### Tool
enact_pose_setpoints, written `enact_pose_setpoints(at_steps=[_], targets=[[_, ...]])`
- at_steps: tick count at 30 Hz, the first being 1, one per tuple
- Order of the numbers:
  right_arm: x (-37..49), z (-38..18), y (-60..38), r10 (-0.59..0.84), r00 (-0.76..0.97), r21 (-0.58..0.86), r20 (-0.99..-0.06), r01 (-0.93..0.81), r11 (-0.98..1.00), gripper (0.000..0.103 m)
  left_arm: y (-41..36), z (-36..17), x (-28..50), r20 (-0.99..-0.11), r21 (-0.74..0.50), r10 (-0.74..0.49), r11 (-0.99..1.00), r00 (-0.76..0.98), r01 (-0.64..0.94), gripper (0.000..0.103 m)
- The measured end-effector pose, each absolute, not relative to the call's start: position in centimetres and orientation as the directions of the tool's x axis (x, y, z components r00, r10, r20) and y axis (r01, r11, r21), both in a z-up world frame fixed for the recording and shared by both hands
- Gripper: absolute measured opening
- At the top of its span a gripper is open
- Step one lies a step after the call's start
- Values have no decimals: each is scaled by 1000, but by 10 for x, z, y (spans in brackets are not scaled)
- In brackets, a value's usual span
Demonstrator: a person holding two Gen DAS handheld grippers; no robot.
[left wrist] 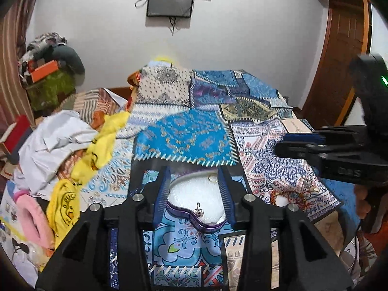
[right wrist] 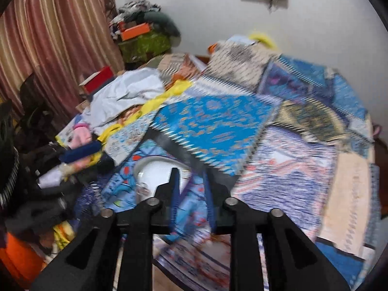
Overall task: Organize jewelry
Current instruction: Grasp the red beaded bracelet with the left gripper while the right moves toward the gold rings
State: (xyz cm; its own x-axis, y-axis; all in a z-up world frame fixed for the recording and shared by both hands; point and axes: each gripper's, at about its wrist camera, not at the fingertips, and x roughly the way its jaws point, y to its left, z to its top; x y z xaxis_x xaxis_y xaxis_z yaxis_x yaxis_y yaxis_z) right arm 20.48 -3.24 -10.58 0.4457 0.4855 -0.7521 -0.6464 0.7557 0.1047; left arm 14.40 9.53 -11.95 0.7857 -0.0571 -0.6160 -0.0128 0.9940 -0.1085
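A heart-shaped box with a purple rim [left wrist: 194,221] and white lining lies open on the patchwork bedspread [left wrist: 184,140]. Inside it are a small silver piece [left wrist: 198,209] and a thin gold ring [left wrist: 212,179]. My left gripper [left wrist: 194,189] hangs just above the box, open, with its blue pads either side of it and nothing held. My right gripper [left wrist: 282,145] comes in from the right, higher up. In its own blurred view the right gripper [right wrist: 191,185] is open and empty, with the box [right wrist: 155,169] to its left.
A heap of white [left wrist: 55,140], yellow [left wrist: 101,145] and pink [left wrist: 31,213] cloth crowds the bed's left side. What looks like more jewellery [left wrist: 306,185] lies on the spread at right. A wooden door [left wrist: 339,48] stands right and a curtain [right wrist: 48,36] left.
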Motion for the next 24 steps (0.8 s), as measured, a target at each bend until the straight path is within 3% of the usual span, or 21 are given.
enact_pose_setpoints(at_steps=[3, 8, 15, 22, 24], targets=[[194, -95, -60, 449, 530, 43, -719, -610, 791, 43, 89, -112, 141, -610, -108, -59, 994, 790, -9, 48], [183, -92, -107, 384, 598, -5, -703, -545, 838, 44, 61, -112, 141, -628, -99, -84, 995, 774, 28, 53], [173, -104, -159, 336, 609, 0, -718, -483, 876, 44, 12, -133, 152, -692, -118, -155, 988, 705, 102, 68], [161, -120, -191, 318, 605, 11, -730, -455, 890, 45, -15, -173, 170, -768, -109, -144, 989, 623, 96, 69], [159, -124, -194, 313, 605, 5, -732, -454, 891, 45, -18, -183, 177, -785, -116, -143, 990, 603, 84, 62]])
